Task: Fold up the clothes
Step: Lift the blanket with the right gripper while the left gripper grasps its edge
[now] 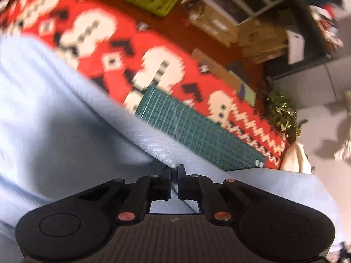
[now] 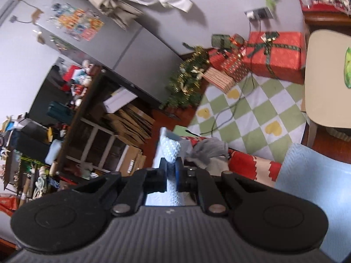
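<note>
While my left tongs [image 1: 174, 169] and right tongs [image 2: 170, 168] each pinch the pale blue garment [image 1: 54, 118], it drapes soft, light, best held at edges.

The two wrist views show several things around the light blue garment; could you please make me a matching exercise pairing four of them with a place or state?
Things:
1. light blue garment
2. green cutting mat
3. large red gift box
4. left gripper

Places or states:
A. lies on the red patterned cloth
B. stands on the floor by the wall
C. shut on a fold of fabric
D. pinched by both grippers

Pairs: 1-D, 2-A, 3-B, 4-C
</note>
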Action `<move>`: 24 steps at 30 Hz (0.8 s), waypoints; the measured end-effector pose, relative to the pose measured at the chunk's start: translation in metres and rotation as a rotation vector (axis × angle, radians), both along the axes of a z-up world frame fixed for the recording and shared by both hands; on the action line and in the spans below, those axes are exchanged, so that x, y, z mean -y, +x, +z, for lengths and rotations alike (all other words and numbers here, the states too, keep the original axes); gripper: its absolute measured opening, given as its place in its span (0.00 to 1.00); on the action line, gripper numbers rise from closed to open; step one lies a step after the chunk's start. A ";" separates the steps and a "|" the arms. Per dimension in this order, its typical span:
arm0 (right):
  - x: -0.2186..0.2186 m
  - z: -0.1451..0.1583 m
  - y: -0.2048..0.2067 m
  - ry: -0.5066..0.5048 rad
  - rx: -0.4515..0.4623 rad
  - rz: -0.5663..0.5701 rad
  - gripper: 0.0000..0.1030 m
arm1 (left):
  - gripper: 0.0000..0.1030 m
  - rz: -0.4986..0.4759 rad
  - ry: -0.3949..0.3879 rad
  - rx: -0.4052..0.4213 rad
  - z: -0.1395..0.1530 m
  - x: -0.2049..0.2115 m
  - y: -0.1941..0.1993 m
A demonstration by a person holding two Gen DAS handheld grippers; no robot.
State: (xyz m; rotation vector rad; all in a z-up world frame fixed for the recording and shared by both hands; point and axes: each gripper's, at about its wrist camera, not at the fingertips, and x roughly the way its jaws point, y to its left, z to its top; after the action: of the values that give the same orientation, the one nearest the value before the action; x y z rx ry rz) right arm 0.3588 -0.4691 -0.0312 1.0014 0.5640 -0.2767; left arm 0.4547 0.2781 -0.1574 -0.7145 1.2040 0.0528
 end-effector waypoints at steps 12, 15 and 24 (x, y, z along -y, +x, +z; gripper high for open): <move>-0.059 0.129 -0.127 -0.097 0.050 -0.125 0.07 | 0.04 0.014 -0.152 0.166 0.105 -0.072 -0.027; -0.064 0.137 -0.137 -0.107 0.026 -0.147 0.07 | 0.04 0.017 -0.160 0.171 0.107 -0.078 -0.016; -0.037 0.057 -0.010 -0.083 -0.123 -0.177 0.07 | 0.04 0.002 -0.089 0.129 0.064 -0.047 0.043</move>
State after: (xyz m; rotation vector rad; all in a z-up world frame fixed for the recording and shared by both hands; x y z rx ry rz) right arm 0.3485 -0.4322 0.0253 0.9601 0.5708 -0.5179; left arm 0.4982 0.3250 -0.0938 -0.7848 1.0872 -0.0448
